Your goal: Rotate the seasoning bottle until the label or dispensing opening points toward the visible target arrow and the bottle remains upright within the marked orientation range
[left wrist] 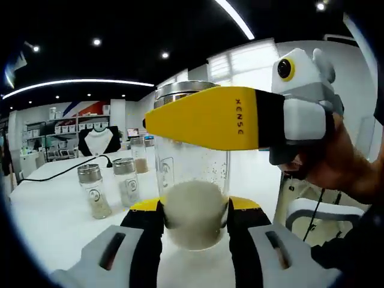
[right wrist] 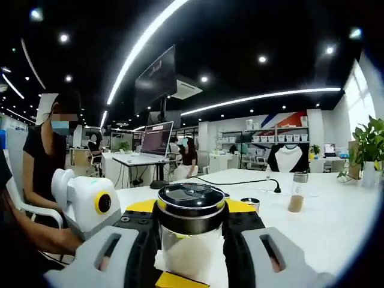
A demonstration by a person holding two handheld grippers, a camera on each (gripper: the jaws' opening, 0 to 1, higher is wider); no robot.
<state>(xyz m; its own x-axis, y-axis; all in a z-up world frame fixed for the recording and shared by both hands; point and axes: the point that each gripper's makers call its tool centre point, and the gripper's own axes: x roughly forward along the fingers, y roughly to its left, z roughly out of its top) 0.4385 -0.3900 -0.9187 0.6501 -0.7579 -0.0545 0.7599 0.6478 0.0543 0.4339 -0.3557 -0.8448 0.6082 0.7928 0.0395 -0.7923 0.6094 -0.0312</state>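
We have the seasoning bottle (left wrist: 192,180) held between both tools, lifted clear of the white table (left wrist: 54,210): our left gripper (left wrist: 195,219) is clamped on its lower body, where pale powder sits in the clear glass, and our right gripper (right wrist: 191,231) is clamped higher up, just under the dark cap (right wrist: 191,201). In the left gripper view the right gripper crosses in front of the bottle's neck as a yellow jaw. We see no target arrow or orientation mark in either view, so the main risk, as we judge it, is turning blind and overshooting. With both grips tight, a twist could also make the glass slip or tip. Two small shakers (left wrist: 111,186) stand nearby on the table and could be knocked.
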